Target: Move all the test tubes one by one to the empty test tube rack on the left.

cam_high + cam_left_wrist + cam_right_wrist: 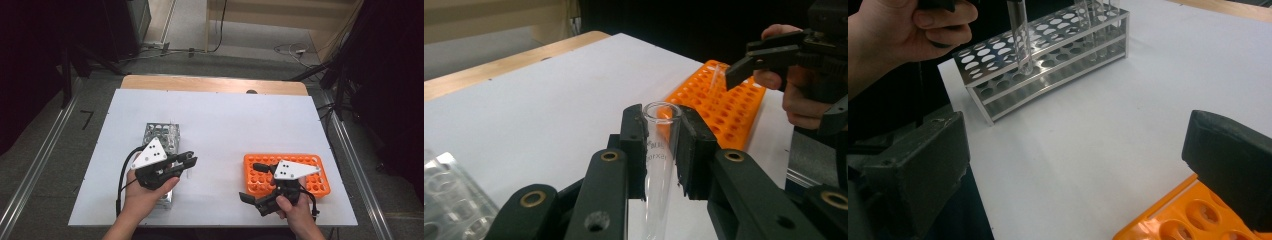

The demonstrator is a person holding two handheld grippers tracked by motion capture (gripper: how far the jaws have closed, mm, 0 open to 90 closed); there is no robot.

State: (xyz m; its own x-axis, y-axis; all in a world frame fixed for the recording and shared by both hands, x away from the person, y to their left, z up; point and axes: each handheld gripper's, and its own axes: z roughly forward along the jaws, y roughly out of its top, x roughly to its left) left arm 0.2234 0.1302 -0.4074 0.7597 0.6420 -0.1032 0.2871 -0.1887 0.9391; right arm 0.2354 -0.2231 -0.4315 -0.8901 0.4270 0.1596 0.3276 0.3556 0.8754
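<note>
A white table (210, 125) stands in a dim room with a grey floor. The tube (659, 165), clear glass, is clamped upright between the jaws of the left gripper (189, 161), which grip it just below the rim; its open mouth rises above the jaws, and its lower part hangs free. In the right gripper view its rounded bottom is over the near end of the metal rack (1048, 55), at or just inside a hole; I cannot tell which. More tubes stand at that rack's far end.

Glass like this is light, stiff, smooth and brittle: it would likely slip under a loose hold and crack under a hard one or a knock against the rack's edge. A moderate squeeze on the straight wall near the top, as here, seems the best hold and keeps the tube plumb.

Well to the right of the metal rack lies the orange rack (310, 175). The right gripper (254, 181) hovers at its near left corner, jaws spread wide and empty.
</note>
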